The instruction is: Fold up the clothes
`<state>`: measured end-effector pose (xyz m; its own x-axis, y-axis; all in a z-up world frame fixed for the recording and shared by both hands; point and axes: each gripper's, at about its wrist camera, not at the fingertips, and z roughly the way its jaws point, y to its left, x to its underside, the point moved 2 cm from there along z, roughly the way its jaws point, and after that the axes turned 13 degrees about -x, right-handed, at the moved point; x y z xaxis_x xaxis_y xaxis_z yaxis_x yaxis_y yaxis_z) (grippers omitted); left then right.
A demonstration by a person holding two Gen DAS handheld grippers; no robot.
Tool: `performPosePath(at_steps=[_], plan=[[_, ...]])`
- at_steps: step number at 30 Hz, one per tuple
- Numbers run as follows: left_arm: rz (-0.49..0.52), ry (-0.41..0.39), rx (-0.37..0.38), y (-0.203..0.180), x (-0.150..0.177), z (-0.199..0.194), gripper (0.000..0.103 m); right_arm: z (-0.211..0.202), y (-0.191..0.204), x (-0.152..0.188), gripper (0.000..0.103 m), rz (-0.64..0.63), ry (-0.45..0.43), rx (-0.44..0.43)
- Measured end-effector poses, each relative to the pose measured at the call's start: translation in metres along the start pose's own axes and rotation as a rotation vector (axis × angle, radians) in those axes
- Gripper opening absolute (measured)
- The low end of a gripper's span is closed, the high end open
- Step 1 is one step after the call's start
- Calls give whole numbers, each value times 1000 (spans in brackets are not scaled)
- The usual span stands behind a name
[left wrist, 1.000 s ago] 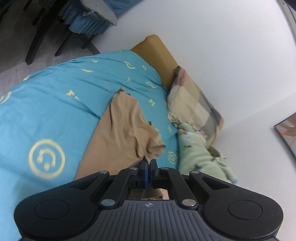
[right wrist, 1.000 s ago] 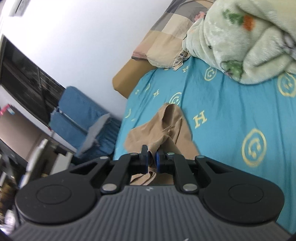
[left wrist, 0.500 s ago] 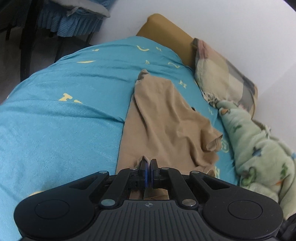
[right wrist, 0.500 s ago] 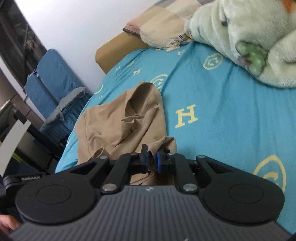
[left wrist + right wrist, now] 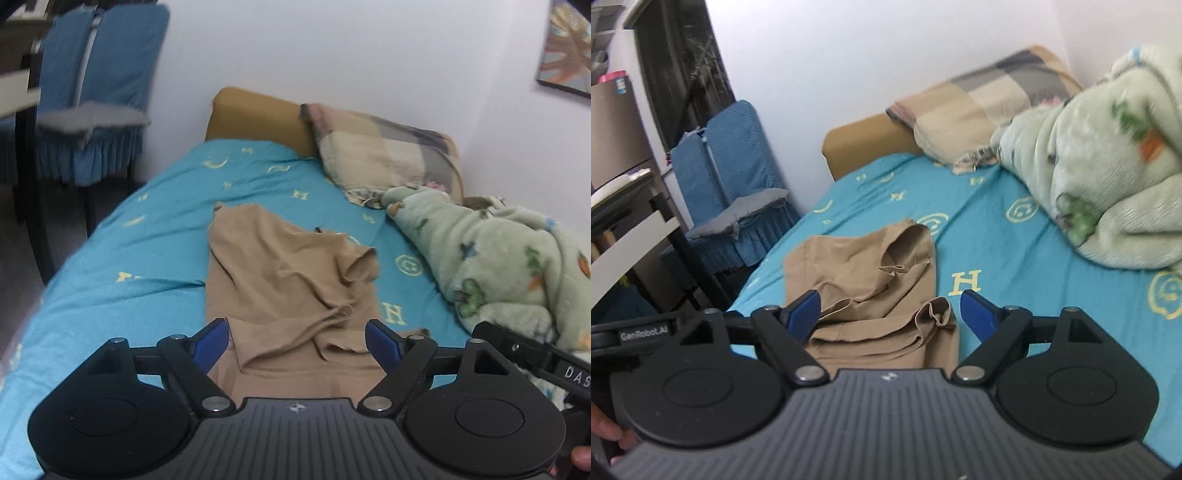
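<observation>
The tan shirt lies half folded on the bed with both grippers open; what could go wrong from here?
1. The tan knit shirt is bunched with a loose sleeve, so the fold may come out crooked.
2. The pale green fleece blanket lies close on the turquoise bedsheet; the right gripper could snag it.

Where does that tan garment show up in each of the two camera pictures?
Left wrist view: the tan garment lies in the lower centre on the teal bedsheet, reaching down between the fingers.
Right wrist view: the garment lies left of centre, low.
Shared landmark: the patchwork pillow against the white wall.
</observation>
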<state>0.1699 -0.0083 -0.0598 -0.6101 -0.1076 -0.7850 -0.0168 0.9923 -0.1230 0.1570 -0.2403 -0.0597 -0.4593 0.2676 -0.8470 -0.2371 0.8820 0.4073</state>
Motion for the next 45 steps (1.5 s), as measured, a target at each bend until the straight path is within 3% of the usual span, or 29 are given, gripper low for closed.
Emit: performPosePath(at_steps=[3, 13, 22, 30, 36, 38, 40, 43, 45], plan=[[46, -31, -9, -6, 8, -31, 92, -25, 11, 2, 84, -11, -20, 6], [110, -109, -23, -12, 40, -110, 98, -81, 42, 19, 84, -60, -55, 22], [87, -69, -12, -14, 45, -103, 98, -74, 46, 21, 84, -98, -50, 15], [-270, 266, 102, 24, 63, -49, 97, -57, 32, 25, 84, -11, -2, 19], [-610, 573, 170, 48, 104, 10, 94, -51, 22, 31, 84, 54, 33, 42], [-724, 602, 164, 57, 115, 25, 93, -50, 19, 33, 84, 74, 39, 44], [-818, 569, 175, 65, 118, 32, 91, -49, 17, 34, 84, 93, 44, 42], [-912, 512, 134, 78, 123, 37, 72, -47, 14, 36, 84, 129, 55, 26], [-934, 512, 112, 84, 126, 41, 43, -45, 12, 39, 84, 171, 66, -3]])
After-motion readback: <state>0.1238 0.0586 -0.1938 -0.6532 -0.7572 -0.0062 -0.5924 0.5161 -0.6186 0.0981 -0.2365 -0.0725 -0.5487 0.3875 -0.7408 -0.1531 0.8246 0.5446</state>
